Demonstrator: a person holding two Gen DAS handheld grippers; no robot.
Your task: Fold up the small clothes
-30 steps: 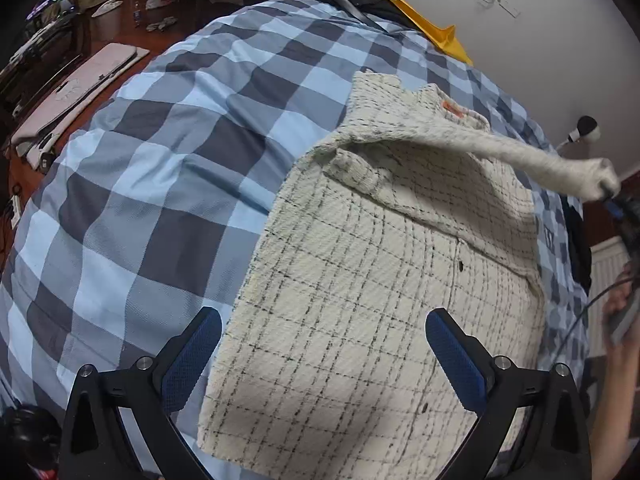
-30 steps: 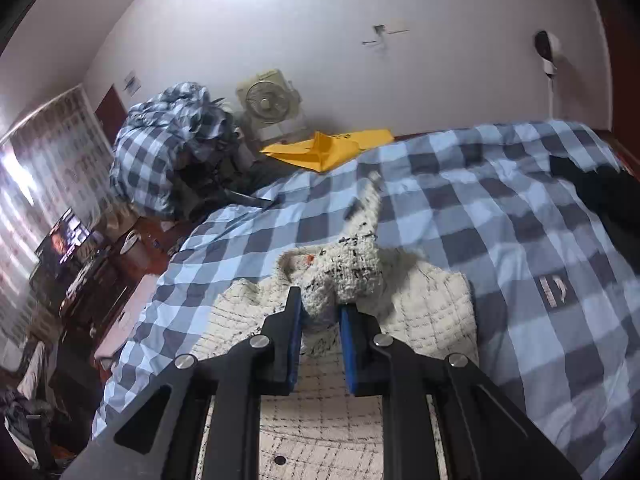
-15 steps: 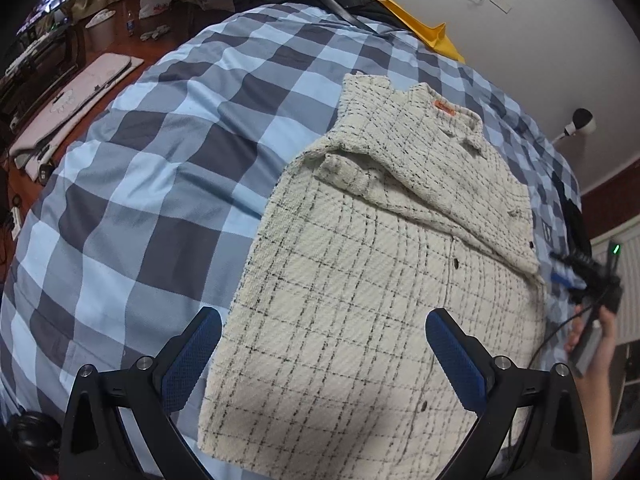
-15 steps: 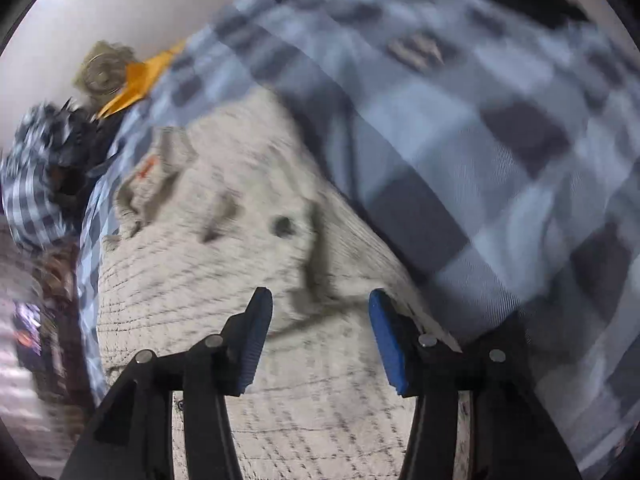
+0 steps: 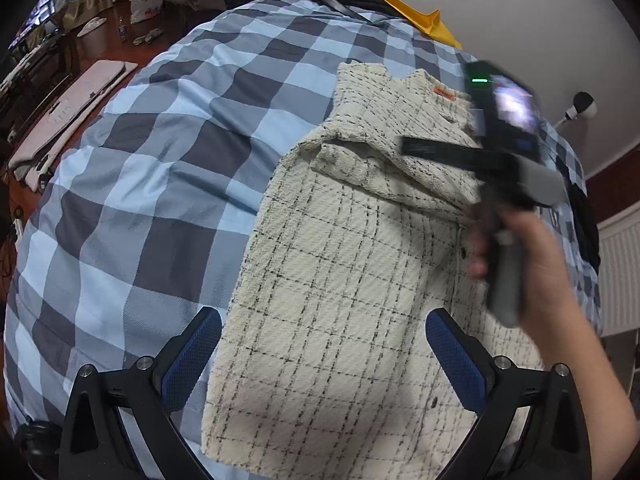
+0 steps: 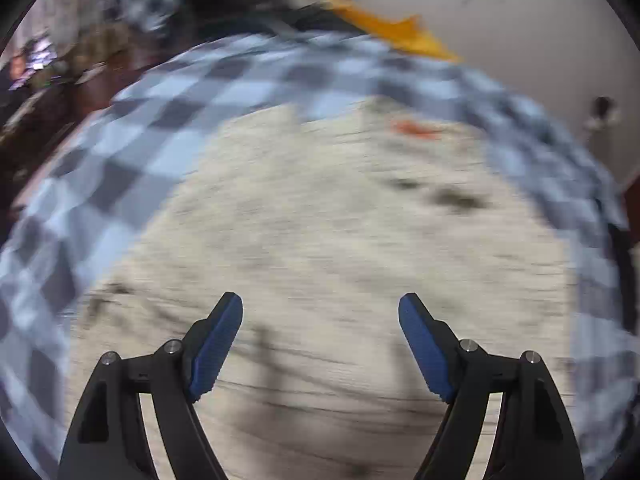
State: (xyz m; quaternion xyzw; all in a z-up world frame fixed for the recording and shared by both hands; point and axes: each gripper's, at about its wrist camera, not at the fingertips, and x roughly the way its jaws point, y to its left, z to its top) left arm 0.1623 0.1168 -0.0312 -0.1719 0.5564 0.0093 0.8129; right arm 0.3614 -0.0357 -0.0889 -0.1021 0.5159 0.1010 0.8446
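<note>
One cream tweed jacket with black check lines point(image 5: 344, 280), flat on blue-and-grey checked bedcover point(image 5: 160, 160).
Left gripper point(image 5: 324, 356) wide, empty; right gripper point(image 6: 320, 344) just opened wide, nothing between jaws.

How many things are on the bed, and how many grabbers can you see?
Cream checked woven jacket on the blue checked bedspread: 1
Yellow folded sheet at the far edge: 1
Grabbers with blue-padded fingers: 2, left gripper, right gripper
Total: 4

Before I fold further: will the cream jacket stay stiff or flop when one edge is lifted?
The jacket probably flops: its folded sleeve drapes softly over the body. The thick nubby weave suggests some weight, so it should lie where dropped. It likely grips the bedspread rather than slides.
</note>
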